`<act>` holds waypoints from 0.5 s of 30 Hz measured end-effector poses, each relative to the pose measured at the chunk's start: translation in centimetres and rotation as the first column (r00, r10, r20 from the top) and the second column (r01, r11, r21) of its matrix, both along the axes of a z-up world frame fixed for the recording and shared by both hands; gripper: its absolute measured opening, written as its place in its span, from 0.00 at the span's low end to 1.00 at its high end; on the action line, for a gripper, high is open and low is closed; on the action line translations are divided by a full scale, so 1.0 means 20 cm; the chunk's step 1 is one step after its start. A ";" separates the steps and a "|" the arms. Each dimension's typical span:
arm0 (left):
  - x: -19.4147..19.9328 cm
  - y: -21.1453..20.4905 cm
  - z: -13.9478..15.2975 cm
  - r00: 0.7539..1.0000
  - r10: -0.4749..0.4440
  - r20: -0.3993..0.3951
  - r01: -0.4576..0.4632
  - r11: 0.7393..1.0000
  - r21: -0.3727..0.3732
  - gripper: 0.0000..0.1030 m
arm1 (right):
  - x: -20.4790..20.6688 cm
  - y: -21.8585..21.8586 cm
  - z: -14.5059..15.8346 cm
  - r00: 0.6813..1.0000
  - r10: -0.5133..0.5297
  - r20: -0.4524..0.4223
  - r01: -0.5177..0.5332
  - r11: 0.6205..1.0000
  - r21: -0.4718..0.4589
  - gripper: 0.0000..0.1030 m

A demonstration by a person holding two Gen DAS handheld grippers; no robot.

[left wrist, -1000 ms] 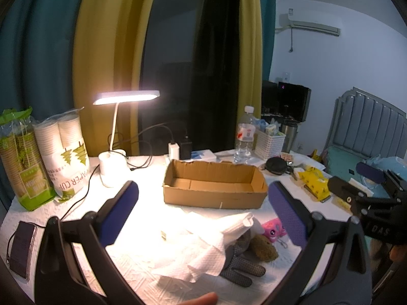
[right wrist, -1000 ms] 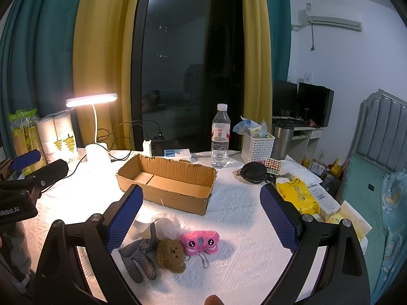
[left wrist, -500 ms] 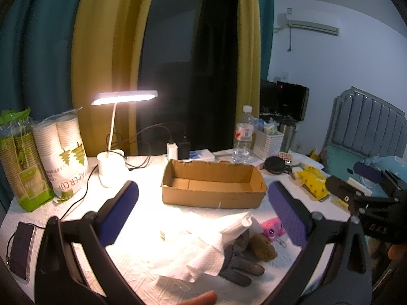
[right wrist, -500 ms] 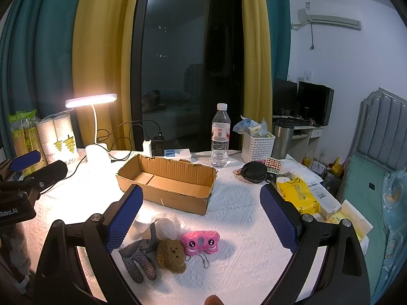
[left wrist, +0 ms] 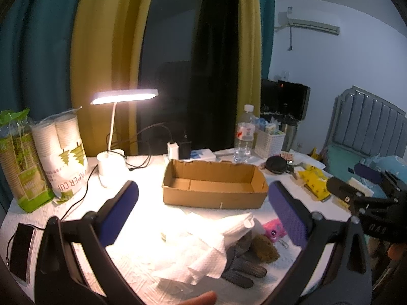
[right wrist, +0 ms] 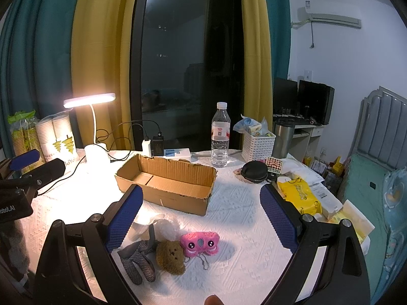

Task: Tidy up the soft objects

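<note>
Left wrist view: the left gripper hovers above the table with its jaws spread wide and nothing between them. The open brown corrugated cardboard box serves as the landmark; it holds nothing visible. In front of the box lies a crumpled white paper towel. It partly covers a grey knitted glove, which touches a small brown plush bear. A pink plush keychain toy sits just beside the bear, toward the box's right end. The right gripper shows at the right of the box.

Right wrist view: the right gripper is likewise released and empty. The glove, bear and pink toy lie in a row in front of the box, the bear touching both neighbours. A clear plastic water bottle stands behind the box.

Risks, as judgement: 
- Closing on the bear may pinch the adjoining glove or toy and drag it along. 
- The towel hides part of the glove, so a grasp from the left may take paper instead. 
- The toy's chain may snag on the tablecloth. 
- A soft item released over the box wall may spill outside. 
- A wide swing behind the box may tip the bottle.
</note>
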State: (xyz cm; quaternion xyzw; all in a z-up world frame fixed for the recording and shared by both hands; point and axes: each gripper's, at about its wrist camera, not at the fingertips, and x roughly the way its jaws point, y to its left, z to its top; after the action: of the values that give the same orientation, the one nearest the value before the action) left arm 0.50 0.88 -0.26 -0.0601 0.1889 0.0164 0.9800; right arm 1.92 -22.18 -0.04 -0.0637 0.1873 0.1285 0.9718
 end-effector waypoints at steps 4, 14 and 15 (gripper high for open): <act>0.03 0.02 -0.08 0.999 0.013 -0.045 -0.013 1.000 0.004 0.99 | 0.02 0.01 -0.06 1.000 -0.002 -0.028 0.002 1.000 -0.004 0.93; 0.13 0.05 -0.34 0.983 0.026 -0.181 -0.025 1.000 0.007 0.99 | 0.14 -0.02 -0.28 0.989 0.013 -0.149 -0.014 1.000 -0.008 0.92; 0.13 0.05 -0.36 0.981 0.026 -0.190 -0.025 1.000 0.007 0.99 | 0.16 -0.03 -0.31 0.987 0.014 -0.159 -0.015 1.000 -0.008 0.92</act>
State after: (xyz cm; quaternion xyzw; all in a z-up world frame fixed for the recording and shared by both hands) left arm 3.17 1.90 -7.55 -0.0584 0.2808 0.0349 0.9573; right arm 5.20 -22.70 -6.17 -0.0593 0.2643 0.1394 0.9525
